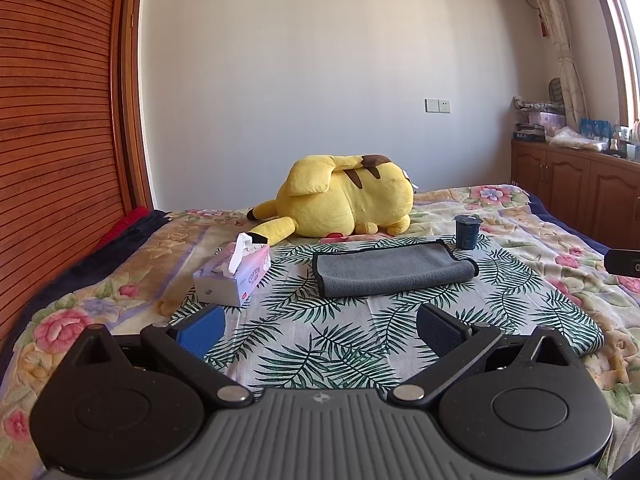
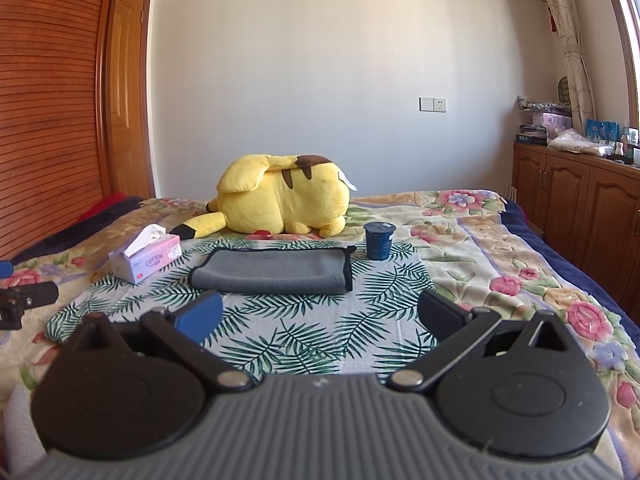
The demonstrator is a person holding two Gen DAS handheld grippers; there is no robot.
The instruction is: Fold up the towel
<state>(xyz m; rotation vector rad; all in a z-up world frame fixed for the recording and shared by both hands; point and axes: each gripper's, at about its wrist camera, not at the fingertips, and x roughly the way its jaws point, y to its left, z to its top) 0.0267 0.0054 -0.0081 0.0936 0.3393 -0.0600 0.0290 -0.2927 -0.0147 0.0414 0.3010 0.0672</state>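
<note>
Floral bed (image 1: 520, 216) carries a folded grey microfibre towel (image 1: 394, 270) ahead of both hand-held grippers; left hand-held gripper (image 1: 320, 326) and right hand-held gripper (image 2: 320, 316) gape wide, grasping nothing.

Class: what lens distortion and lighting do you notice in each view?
Left wrist view: the slatted wooden panel bows strongly; daylight enters from the window at right. Right wrist view: the same bowing at the edges; the grey towel is sharp and evenly lit.

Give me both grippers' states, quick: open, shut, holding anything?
Left gripper: open, holding nothing, short of the grey towel.
Right gripper: open, holding nothing, also short of the towel.
</note>
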